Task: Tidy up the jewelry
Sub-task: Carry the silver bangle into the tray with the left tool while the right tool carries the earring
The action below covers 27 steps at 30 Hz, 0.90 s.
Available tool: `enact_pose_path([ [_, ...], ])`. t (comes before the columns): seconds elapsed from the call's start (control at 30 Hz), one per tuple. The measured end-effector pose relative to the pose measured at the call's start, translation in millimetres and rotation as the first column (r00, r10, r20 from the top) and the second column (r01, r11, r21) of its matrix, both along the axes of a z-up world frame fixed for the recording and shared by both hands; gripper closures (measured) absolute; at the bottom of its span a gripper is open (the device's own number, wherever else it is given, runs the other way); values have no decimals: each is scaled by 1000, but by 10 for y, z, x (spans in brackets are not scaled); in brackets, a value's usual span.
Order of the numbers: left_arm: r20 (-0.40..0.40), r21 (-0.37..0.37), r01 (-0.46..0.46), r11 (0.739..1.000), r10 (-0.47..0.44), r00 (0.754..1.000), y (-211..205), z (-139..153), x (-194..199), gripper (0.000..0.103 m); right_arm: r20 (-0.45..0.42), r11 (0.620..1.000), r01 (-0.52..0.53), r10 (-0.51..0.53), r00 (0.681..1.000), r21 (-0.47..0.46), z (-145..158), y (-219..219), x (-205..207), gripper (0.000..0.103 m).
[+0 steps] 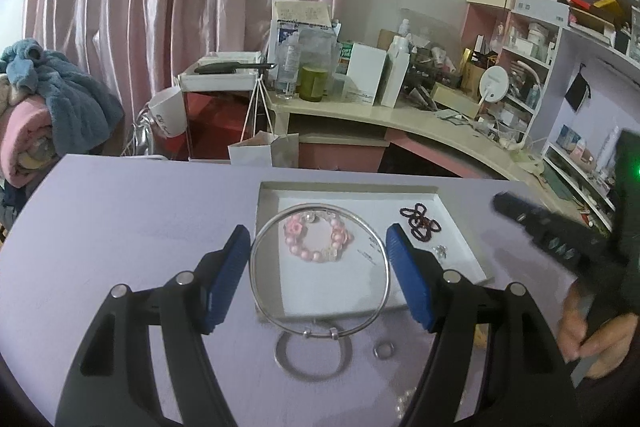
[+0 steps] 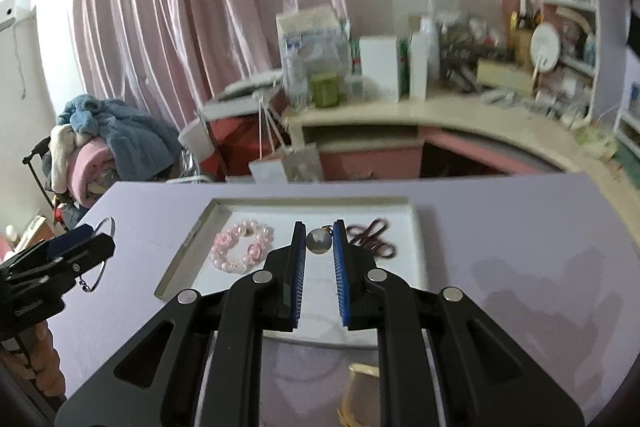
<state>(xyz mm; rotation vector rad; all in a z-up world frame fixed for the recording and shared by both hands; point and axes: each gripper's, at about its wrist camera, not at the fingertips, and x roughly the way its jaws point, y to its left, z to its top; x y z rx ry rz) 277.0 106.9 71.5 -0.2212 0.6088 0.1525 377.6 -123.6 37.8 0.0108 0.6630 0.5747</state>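
Observation:
My left gripper (image 1: 318, 247) is shut on a large silver bangle (image 1: 320, 329), its blue pads pressing the ring's two sides, holding it above the near edge of the white tray (image 1: 344, 189). In the tray lie a pink bead bracelet (image 1: 318, 239), a dark red bead piece (image 1: 420, 221) and a small silver item (image 1: 440, 251). My right gripper (image 2: 319, 233) is shut on a grey pearl pendant (image 2: 319, 240) and holds it over the tray (image 2: 312, 203), between the pink bracelet (image 2: 242, 245) and the dark beads (image 2: 372, 235).
On the lilac table (image 1: 120, 227) near me lie a smaller silver ring bangle (image 1: 314, 357), a small ring (image 1: 384, 351) and pearls (image 1: 404, 403). A cluttered desk (image 1: 400, 115), shelves and a pink curtain stand behind. A beige item (image 2: 360, 395) lies under my right gripper.

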Motion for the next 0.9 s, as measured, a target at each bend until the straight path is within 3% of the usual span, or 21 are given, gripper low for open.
enact_pose_path([
  [0.17,-37,-36,4,999,-5,999,79,-172,215,33,-102,1000,3,-5,995,-24,-329,98,226,89],
  [0.37,-56,-40,9,999,-11,998,96,-309,347,33,-162,1000,11,-16,987,-28,-474,65,332,88],
  [0.5,-68,-45,12,999,-15,998,99,-365,410,33,-155,999,31,-33,987,-16,-459,-39,332,63],
  [0.9,-102,-34,32,999,-36,994,-22,-496,610,33,-142,998,68,-70,987,-17,-391,-265,317,63],
])
